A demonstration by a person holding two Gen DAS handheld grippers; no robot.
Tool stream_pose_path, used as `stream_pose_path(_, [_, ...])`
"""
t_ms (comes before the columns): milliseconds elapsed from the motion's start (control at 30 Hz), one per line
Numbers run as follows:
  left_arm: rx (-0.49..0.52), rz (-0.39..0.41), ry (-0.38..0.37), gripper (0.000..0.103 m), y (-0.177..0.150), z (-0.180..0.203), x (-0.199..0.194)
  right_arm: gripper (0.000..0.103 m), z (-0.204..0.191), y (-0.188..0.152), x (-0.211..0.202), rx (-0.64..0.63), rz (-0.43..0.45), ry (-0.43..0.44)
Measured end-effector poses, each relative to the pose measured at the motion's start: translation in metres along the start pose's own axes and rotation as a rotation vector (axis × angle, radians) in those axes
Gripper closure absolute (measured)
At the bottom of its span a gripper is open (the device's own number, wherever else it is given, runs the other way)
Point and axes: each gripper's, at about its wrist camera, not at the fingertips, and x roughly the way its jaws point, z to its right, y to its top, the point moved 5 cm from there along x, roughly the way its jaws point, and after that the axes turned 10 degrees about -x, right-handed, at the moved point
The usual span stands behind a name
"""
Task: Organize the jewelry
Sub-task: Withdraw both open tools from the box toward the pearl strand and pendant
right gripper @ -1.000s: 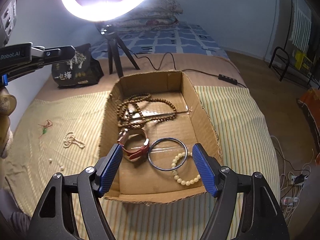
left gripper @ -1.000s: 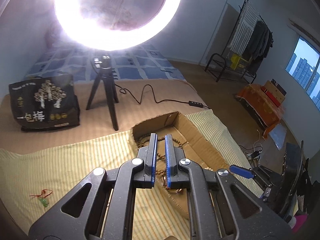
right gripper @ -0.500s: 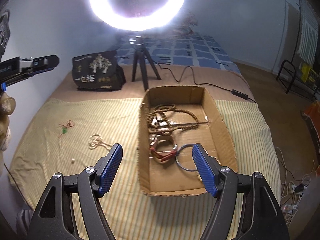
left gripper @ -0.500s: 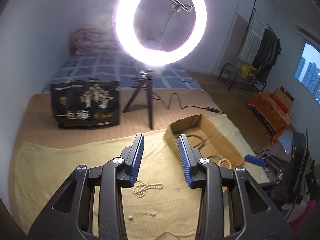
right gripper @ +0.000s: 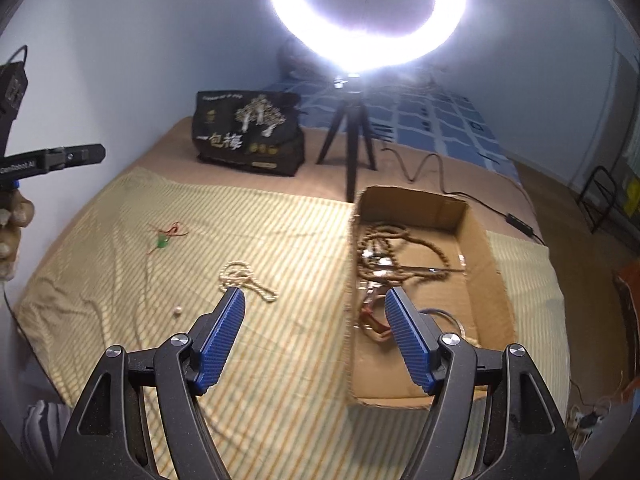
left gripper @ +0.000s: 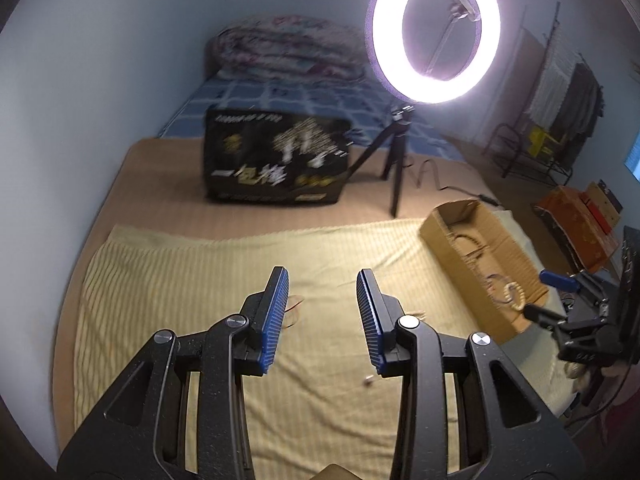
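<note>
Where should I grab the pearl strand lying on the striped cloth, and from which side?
Take the pearl strand at its bunched coil, the far-left end, coming from above with the open right gripper. It lies flat on the striped cloth, so the thicker coil probably gives the pads more to catch than the thin tail pointing toward the cardboard box.

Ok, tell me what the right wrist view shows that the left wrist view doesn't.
Right wrist view only: the pearl strand and the green charm on its red cord lying clear on the striped cloth, plus brown beads plainly inside the box.

Left wrist view only: the folded quilt and the clothes rack.

Both: the box, cloth, ring light, black bag, and both grippers, left and right, open and empty.
</note>
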Motion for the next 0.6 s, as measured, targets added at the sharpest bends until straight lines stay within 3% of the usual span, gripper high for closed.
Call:
stream_pose_path(300, [-0.080,-0.087,0.017,0.068,-0.023,-0.046,0.033,0.031,-0.028,0.005,0.038,-0.069,-0.069,0.057])
stream_pose_path(600, [-0.113,-0.179,0.015,0.068,-0.051,-0.056,0.082,0.031,-0.052,0.007,0.083,-0.143,-0.131,0.114])
